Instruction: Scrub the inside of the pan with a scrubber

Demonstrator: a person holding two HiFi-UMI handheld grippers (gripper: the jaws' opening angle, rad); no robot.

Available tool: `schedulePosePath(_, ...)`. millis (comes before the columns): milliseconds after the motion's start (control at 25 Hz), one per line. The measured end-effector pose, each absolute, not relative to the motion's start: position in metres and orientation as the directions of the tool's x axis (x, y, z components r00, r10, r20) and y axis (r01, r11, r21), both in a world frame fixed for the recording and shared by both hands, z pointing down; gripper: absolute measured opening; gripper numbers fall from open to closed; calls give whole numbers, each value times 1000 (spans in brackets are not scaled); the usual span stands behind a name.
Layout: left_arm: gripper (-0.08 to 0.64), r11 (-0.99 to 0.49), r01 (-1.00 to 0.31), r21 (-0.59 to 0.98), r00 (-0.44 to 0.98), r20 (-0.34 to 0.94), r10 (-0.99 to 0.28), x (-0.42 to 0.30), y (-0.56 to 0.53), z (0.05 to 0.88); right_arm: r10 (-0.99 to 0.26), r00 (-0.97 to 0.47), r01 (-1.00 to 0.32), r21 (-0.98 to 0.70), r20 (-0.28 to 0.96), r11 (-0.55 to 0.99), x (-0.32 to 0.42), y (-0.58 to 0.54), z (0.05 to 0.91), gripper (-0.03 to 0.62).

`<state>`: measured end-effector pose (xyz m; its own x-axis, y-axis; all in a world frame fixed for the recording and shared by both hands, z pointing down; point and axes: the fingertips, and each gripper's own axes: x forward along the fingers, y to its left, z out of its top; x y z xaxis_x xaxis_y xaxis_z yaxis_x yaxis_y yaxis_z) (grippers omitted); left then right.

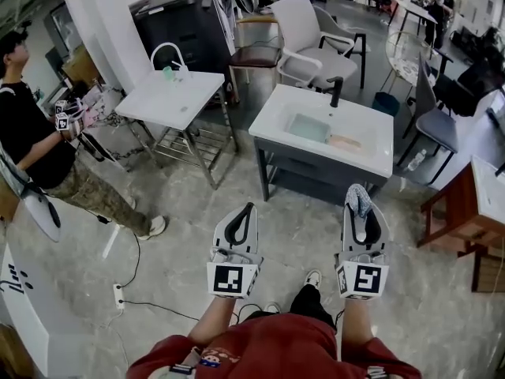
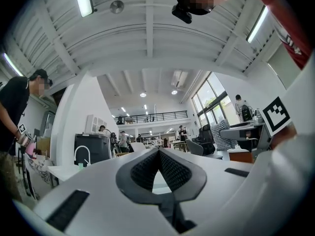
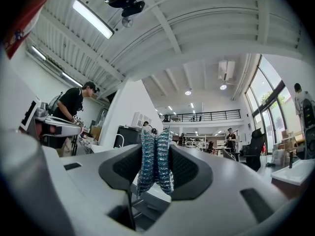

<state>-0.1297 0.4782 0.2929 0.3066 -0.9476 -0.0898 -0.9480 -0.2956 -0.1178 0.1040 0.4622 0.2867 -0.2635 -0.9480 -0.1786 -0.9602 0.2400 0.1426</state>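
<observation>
The right gripper [image 1: 360, 212] pinches a shiny blue-silver scrubber [image 3: 156, 160] tight between its jaws, and the scrubber pokes out past the tips. The left gripper [image 1: 247, 212] has its jaws pressed together with nothing in them. Both are held above the floor, near a white sink [image 1: 371, 155] just ahead. A person [image 1: 31, 144] stands off to the left.

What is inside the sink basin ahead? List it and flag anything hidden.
The sink basin looks pale green, perhaps water, with nothing else plainly in it. A tan flat thing lies at its right edge; whether it is inside or on the rim is unclear.
</observation>
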Motion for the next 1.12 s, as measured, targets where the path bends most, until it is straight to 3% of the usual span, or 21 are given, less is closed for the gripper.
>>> schedulePosePath(840, 8, -249, -959, -135, 267, -139, -954, -34, 333, 266, -931, -305, -951, 118, -198, 286, 194, 307, 277, 179)
schedulePosePath(1000, 8, -214, -967, -137, 240, -208, -948, -15, 311, 259, -918, -339, -939, 130, -204, 318, 210, 282, 277, 179)
schedulePosePath(1120, 8, -201, -970, -134, 223, -175, -959, -2, 298, 266, -917, -350, -936, 114, -194, 333, 224, 265, 282, 179)
